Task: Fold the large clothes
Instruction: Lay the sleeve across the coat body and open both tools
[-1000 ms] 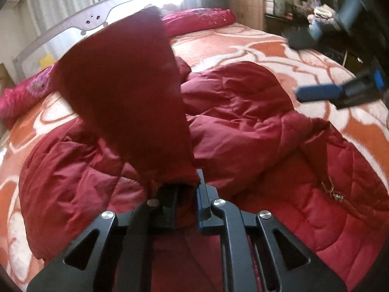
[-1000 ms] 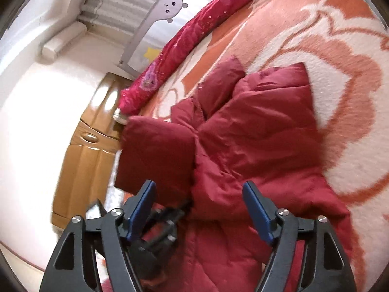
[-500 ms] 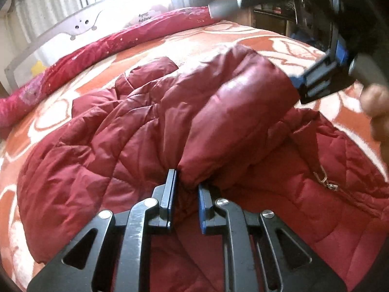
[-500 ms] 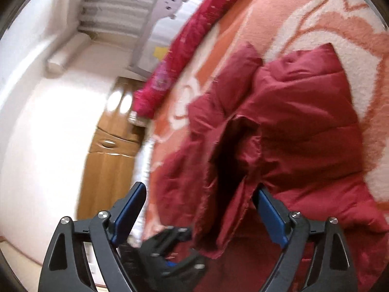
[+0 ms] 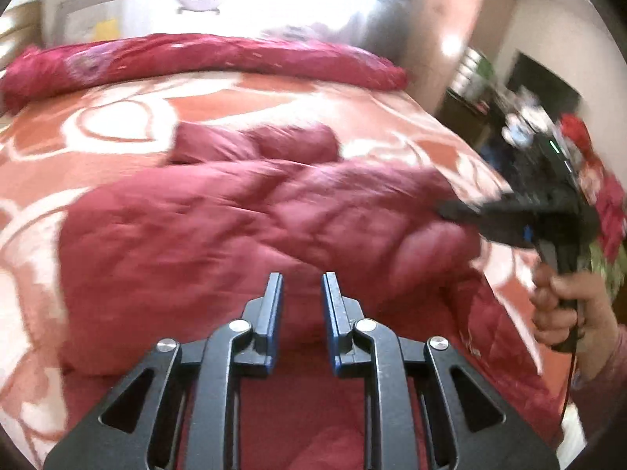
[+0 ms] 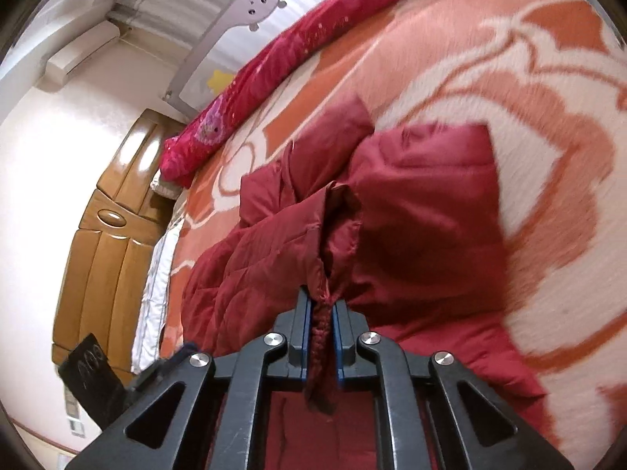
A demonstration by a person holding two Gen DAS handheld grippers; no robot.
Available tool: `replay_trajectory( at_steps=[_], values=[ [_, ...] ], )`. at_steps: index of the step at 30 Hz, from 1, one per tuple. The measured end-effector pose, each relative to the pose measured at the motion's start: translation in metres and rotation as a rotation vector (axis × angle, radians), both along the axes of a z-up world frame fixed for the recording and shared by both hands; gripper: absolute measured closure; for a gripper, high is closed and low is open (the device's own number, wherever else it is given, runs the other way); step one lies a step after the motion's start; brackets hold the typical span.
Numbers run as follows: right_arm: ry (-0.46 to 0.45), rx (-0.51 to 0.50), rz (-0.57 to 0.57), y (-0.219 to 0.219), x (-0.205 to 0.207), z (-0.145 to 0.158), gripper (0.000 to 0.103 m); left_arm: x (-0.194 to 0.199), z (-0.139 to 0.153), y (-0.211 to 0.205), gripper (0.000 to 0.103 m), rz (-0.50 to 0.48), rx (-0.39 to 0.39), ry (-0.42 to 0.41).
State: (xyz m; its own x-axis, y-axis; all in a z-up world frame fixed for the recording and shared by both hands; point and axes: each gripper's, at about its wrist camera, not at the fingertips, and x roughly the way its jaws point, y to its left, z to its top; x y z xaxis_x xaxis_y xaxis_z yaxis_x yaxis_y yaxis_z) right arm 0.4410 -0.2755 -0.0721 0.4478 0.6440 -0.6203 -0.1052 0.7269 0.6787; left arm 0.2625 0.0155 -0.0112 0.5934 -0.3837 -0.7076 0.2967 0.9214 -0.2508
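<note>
Red jacket (image 6: 411, 215) cuff pinched in right gripper (image 6: 322, 309); left gripper (image 5: 301, 280) empty.

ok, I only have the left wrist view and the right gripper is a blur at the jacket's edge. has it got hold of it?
Observer: Yes. In the right wrist view the right gripper is shut on a bunched edge of the jacket; its jaws have just been closing.
Operator: which part?
Observer: It looks like a sleeve cuff. Its open end gapes just past the pads.
Operator: deep bite or just the tip?
Observer: Deep. A tail of cloth hangs through behind the pads, toward the camera.
</note>
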Motion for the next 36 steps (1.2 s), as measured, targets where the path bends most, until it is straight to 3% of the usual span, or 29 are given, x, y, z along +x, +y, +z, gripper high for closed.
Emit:
replay_trajectory(
  at_steps=[4, 8, 13, 15, 16, 20, 22, 23, 27, 32, 36],
  values=[
    [-0.032, -0.039, -0.012, -0.016, -0.003, 0.011, 0.097, 0.019, -0.003, 0.036, 0.086, 0.104, -0.023, 0.02],
    [-0.018, -0.13, -0.023, -0.022, -0.005, 0.002, 0.098, 0.037, -0.024, 0.05, 0.086, 0.138, -0.001, 0.079],
    [0.024, -0.328, -0.102, -0.027, -0.003, -0.027, 0.103, 0.046, -0.056, 0.052, 0.086, 0.154, 0.024, 0.162],
    [0.046, -0.308, -0.118, -0.033, -0.005, -0.037, 0.103, 0.044, -0.059, 0.05, 0.086, 0.156, 0.026, 0.158],
    [0.04, -0.305, -0.129, -0.035, -0.008, -0.035, 0.097, 0.043, -0.06, 0.049, 0.086, 0.157, 0.029, 0.157],
    [-0.165, -0.295, -0.198, -0.031, -0.037, 0.012, 0.097, 0.045, -0.061, 0.048, 0.086, 0.157, 0.028, 0.158],
    [-0.238, -0.285, -0.166, -0.019, -0.044, 0.03, 0.097, 0.046, -0.061, 0.048, 0.086, 0.156, 0.03, 0.157],
    [-0.253, -0.291, -0.091, -0.001, -0.042, 0.036, 0.097, 0.046, -0.062, 0.047, 0.086, 0.156, 0.031, 0.157],
    [-0.196, -0.372, 0.065, 0.045, -0.027, 0.017, 0.097, 0.045, -0.062, 0.047, 0.086, 0.158, 0.031, 0.162],
    [-0.044, -0.449, 0.042, 0.048, -0.008, -0.037, 0.103, 0.044, -0.059, 0.049, 0.086, 0.137, 0.022, 0.165],
    [-0.024, -0.41, 0.013, 0.031, -0.005, -0.057, 0.103, 0.03, -0.042, 0.06, 0.086, 0.152, 0.0, 0.123]
  ],
)
